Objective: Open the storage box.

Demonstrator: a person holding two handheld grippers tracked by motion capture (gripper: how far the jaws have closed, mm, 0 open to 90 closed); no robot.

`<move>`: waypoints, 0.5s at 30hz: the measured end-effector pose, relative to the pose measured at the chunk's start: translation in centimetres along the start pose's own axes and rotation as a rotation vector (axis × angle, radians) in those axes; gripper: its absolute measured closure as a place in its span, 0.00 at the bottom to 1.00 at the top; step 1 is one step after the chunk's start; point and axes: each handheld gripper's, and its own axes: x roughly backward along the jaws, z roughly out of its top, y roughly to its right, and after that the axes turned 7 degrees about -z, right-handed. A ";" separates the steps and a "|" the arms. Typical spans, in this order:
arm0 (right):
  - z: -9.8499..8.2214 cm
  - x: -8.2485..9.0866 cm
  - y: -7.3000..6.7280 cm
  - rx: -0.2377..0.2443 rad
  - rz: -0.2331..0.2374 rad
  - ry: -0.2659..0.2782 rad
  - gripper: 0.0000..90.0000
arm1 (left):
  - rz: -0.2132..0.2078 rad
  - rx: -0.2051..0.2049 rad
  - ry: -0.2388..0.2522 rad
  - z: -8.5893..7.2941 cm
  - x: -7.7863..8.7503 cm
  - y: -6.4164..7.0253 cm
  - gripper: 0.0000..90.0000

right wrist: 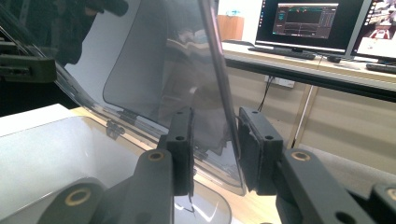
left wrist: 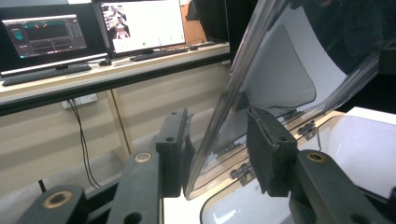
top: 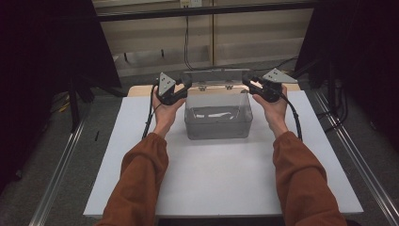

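Black jaws of the left tool (left wrist: 212,154) stand narrowly apart astride the left edge of the clear lid (left wrist: 280,70), gaps visible on both sides. Likewise the right tool (right wrist: 215,149) straddles the lid's right edge. Mid-frame in the high view, the clear box (top: 218,123) sits toward the white table's (top: 211,188) far edge, bare surface all around.
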 end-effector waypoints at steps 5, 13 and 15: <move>0.0 -0.2 0.3 0.000 0.001 -0.001 0.76 | -0.001 -0.010 -0.020 -0.2 -0.5 -0.1 0.71; -0.4 -1.0 0.6 0.012 -0.009 -0.032 0.77 | 0.009 0.025 -0.023 -0.4 -1.0 -0.5 0.74; -0.7 -1.2 0.7 0.000 -0.012 -0.033 0.77 | 0.010 0.038 -0.022 -0.4 -1.1 -0.6 0.74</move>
